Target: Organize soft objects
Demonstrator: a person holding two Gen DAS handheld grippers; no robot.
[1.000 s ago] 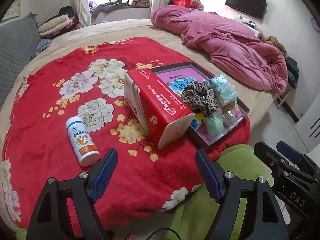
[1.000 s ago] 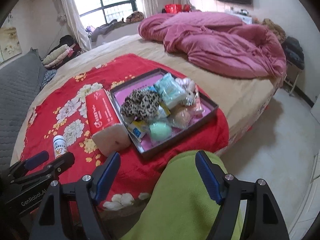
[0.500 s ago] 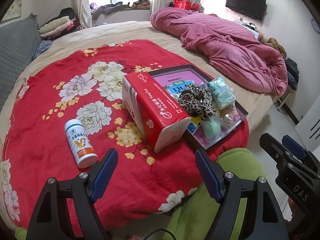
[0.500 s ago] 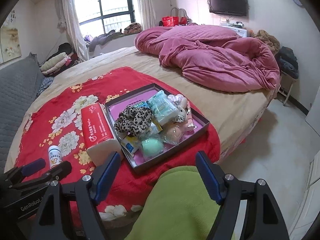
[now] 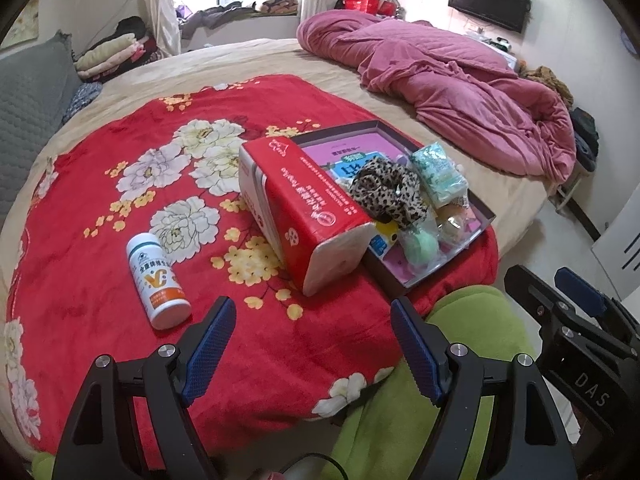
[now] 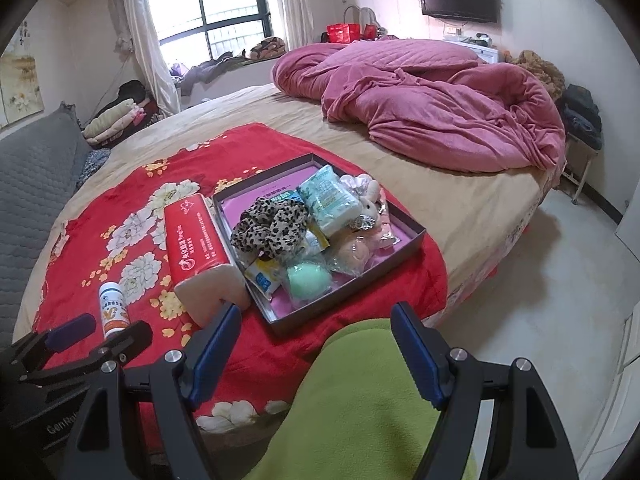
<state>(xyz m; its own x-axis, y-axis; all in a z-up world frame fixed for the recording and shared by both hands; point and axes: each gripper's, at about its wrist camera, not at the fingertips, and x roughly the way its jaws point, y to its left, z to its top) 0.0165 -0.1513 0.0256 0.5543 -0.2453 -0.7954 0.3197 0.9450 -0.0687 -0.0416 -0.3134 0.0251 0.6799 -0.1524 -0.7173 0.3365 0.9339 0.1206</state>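
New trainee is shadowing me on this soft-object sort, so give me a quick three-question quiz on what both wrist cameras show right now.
1. True or false: the red tissue pack lies inside the shallow box.
2. Which item lies alone on the red floral blanket: A) leopard scrunchie, B) white bottle, C) green ball?
3. Fill in: the left gripper and the right gripper are both ____ and hold nothing.

Key: 1 false, it lies beside the box on the blanket; 2 B; 3 open.

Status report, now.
Left hand-held gripper and right hand-held gripper open, empty. Soft things piled in tray. Tissue pack, bottle outside it.
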